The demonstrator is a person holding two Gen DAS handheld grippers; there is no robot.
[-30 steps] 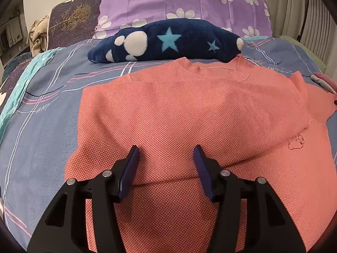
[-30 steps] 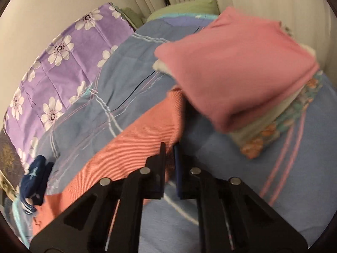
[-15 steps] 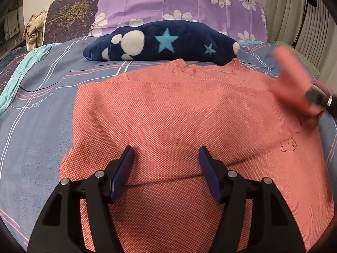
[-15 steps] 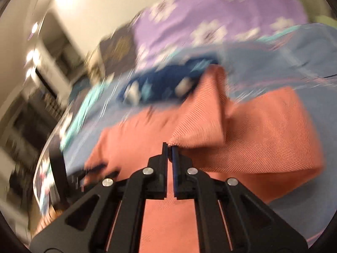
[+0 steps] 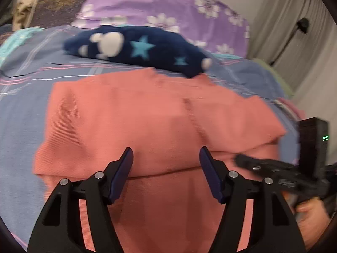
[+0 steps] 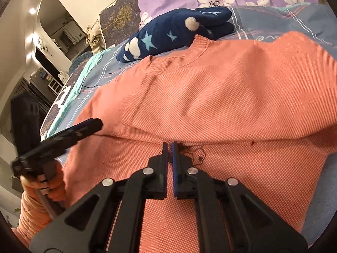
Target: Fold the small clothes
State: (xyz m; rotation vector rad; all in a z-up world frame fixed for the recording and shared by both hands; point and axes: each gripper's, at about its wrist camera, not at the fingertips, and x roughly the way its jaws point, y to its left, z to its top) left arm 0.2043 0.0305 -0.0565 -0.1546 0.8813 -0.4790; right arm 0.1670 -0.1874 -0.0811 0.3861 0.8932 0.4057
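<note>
A coral knitted sweater [image 5: 130,113] lies flat on the bed, collar away from me and both sleeves folded in over the body. My left gripper [image 5: 166,149] hovers open above its lower middle with nothing between the fingers. From the right wrist view the sweater [image 6: 221,88] fills the frame. My right gripper [image 6: 170,145] is shut on the edge of the sleeve laid across the chest, just above a small embroidered motif [image 6: 198,156]. Its black tip [image 5: 239,159] enters the left wrist view from the right. The left gripper [image 6: 90,126] shows at the left, in a person's hand.
A navy plush cushion [image 5: 137,46] with stars lies just beyond the collar, with a purple floral pillow [image 5: 160,6] behind it. A blue-grey striped sheet [image 5: 25,105] covers the bed. Grey curtains [image 5: 284,21] hang at the right, and a pink garment [image 5: 294,109] lies at the bed's right edge.
My right gripper carried the right sleeve from beside the pink pile leftward across the sweater and laid it over the chest. My left gripper's fingers spread a little wider, and its view tilted.
</note>
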